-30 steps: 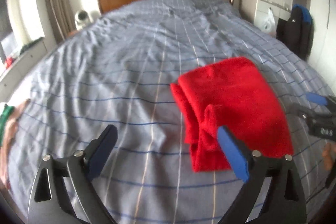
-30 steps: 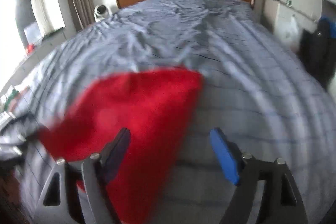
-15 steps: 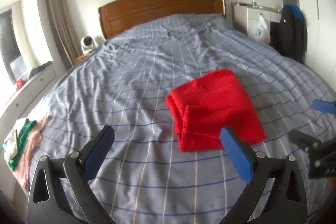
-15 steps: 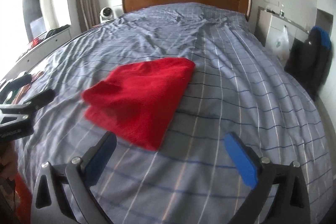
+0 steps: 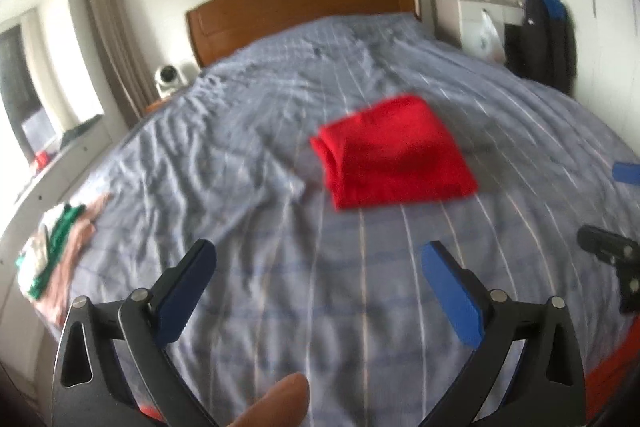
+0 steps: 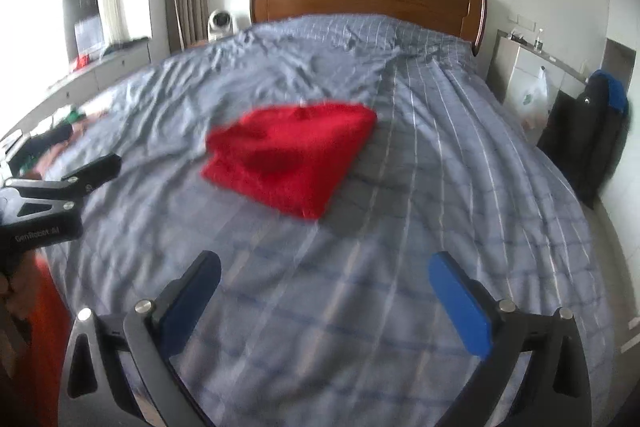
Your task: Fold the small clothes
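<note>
On the bed (image 5: 248,211), out in the middle of the grey checked cover, lay the red garment (image 5: 394,153), folded into a compact rectangle with its stacked edges showing along the left side in the left wrist view. It looked finished and set down flat where both hands could reach it, which I judged was why neither tool was on it.

The left hand-held gripper (image 5: 318,291) hung over bare cover, jaws spread wide, nothing between them. The right hand-held gripper (image 6: 324,301) was the same story: its jaws had just been opening out to their widest, and nothing sat between them (the red piece lay well ahead of both, untouched). Each tool showed at the edge of the other's view, so the two sat side by side on the near side of the bed.

Over at the bed's left edge sat a small heap of clothes (image 5: 56,251), green, white and pinkish, probably the stock still to be folded.

The count, then: one folded red garment, one loose heap (how many pieces in it I could not tell), two hand-held grippers, one bed. A fingertip (image 5: 280,403) poked into the bottom of the left view.
</note>
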